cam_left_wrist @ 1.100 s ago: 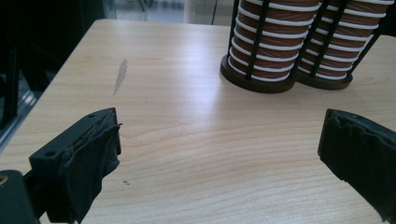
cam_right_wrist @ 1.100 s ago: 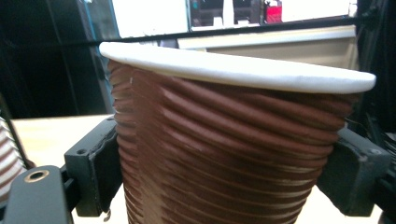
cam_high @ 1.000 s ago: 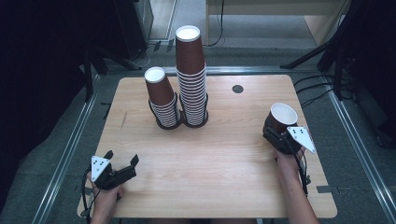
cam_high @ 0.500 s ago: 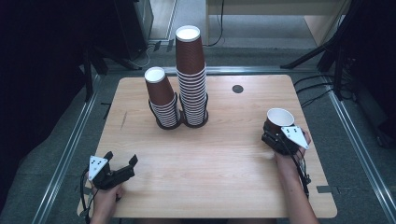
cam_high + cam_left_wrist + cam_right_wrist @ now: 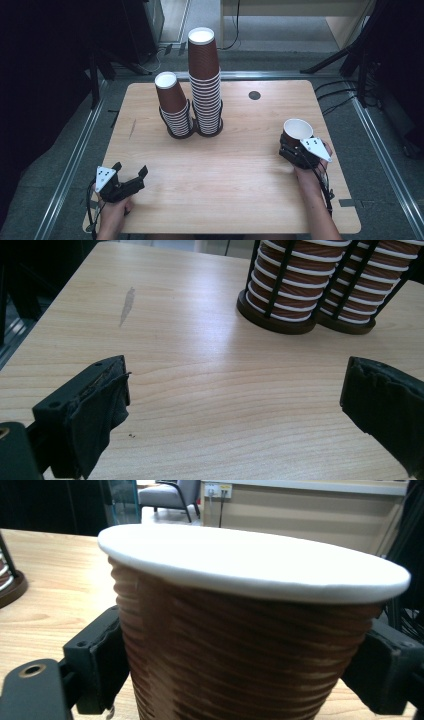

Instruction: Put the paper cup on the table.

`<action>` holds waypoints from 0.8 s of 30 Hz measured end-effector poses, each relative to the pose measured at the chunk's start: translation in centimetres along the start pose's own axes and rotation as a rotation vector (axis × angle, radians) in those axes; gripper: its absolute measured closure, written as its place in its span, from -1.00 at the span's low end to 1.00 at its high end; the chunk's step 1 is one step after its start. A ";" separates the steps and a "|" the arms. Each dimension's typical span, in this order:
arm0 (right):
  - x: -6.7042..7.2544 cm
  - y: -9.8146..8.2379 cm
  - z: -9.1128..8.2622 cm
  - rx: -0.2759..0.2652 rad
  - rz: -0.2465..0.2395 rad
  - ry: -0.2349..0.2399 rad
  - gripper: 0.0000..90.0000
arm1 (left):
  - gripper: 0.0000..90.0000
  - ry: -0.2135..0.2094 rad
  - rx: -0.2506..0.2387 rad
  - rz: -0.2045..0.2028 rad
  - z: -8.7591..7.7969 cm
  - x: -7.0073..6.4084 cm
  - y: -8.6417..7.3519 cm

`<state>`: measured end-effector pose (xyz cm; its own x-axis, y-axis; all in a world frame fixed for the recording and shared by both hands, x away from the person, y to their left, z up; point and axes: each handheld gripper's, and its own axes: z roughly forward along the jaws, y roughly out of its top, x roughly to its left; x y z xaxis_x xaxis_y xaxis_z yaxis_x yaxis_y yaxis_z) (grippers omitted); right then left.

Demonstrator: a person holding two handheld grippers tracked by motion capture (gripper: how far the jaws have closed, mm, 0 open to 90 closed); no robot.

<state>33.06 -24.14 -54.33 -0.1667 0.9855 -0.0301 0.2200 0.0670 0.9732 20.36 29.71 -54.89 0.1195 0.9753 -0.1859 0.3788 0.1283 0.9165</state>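
Note:
A brown ribbed paper cup (image 5: 298, 131) with a white rim stands upright on the right side of the wooden table (image 5: 235, 175). My right gripper (image 5: 294, 148) flanks its lower wall. Its jaws have just been opening, and in the right gripper view the cup (image 5: 240, 630) sits between the two black jaws of that gripper (image 5: 245, 670), close to both pads. My left gripper (image 5: 131, 170) rests open near the table's front left corner, and nothing lies between the jaws of this left gripper (image 5: 235, 395).
Two stacks of the same cups stand in black holders at the back middle: a short stack (image 5: 172, 107) and a taller one (image 5: 205, 85), their bases also in the left gripper view (image 5: 285, 290). A round dark grommet (image 5: 254, 95) sits behind the cup.
The cup in the right gripper has gone from tilted to upright and sits a little lower and nearer. The left gripper has kept still.

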 end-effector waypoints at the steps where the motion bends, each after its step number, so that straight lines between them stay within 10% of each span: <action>1: 0.0 0.0 0.0 0.000 0.000 0.000 -0.76 | -1.00 0.000 0.001 0.001 0.0 0.0 0.0; 15: -0.9 -0.1 -0.8 -0.024 0.079 0.137 -1.00 | -1.00 -0.002 0.000 -0.003 -0.1 0.1 0.0; 24: -0.6 -0.4 -1.6 -0.031 0.051 0.107 -1.00 | -1.00 -0.003 -0.004 -0.004 -0.1 0.1 -0.1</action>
<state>31.49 -25.00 -54.32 -0.2583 0.9651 0.0429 0.2010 0.0103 0.9795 20.20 29.77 -54.92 0.1211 0.9742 -0.1903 0.3756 0.1325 0.9173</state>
